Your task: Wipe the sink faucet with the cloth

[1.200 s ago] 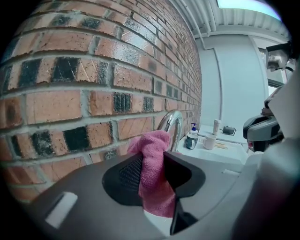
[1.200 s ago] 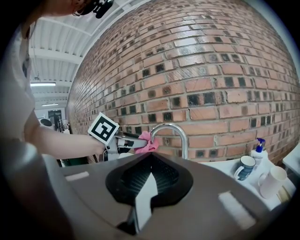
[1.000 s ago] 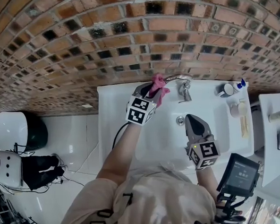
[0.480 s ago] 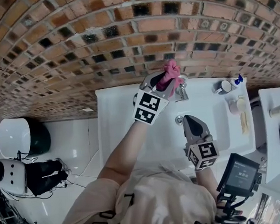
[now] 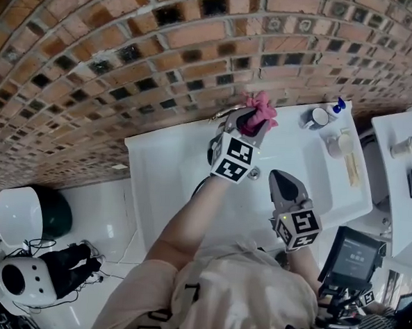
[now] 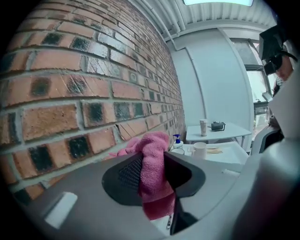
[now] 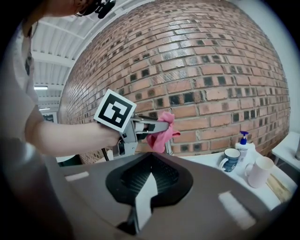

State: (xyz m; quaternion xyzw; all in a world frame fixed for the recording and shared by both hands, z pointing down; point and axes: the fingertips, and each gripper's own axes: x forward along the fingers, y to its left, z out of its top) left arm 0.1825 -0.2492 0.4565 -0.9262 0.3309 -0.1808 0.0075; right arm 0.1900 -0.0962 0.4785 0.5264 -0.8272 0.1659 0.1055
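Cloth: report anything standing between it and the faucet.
Nothing visible does. The left tool grips the cloth right by the faucet, which shows just behind the cloth in the right gripper view. Whether they touch, I cannot tell.

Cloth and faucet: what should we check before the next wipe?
1. The cloth sits clamped in the left gripper: ok.
2. The cloth pokes out past the jaws: ok.
3. The cloth touches the faucet: cannot tell; gripper and cloth hide most of it.
4. The right gripper is out of the way: ok; shut, empty, over the sink, apart from the faucet.
5. The mug and bottle are clear of the cloth: ok; off to the right.
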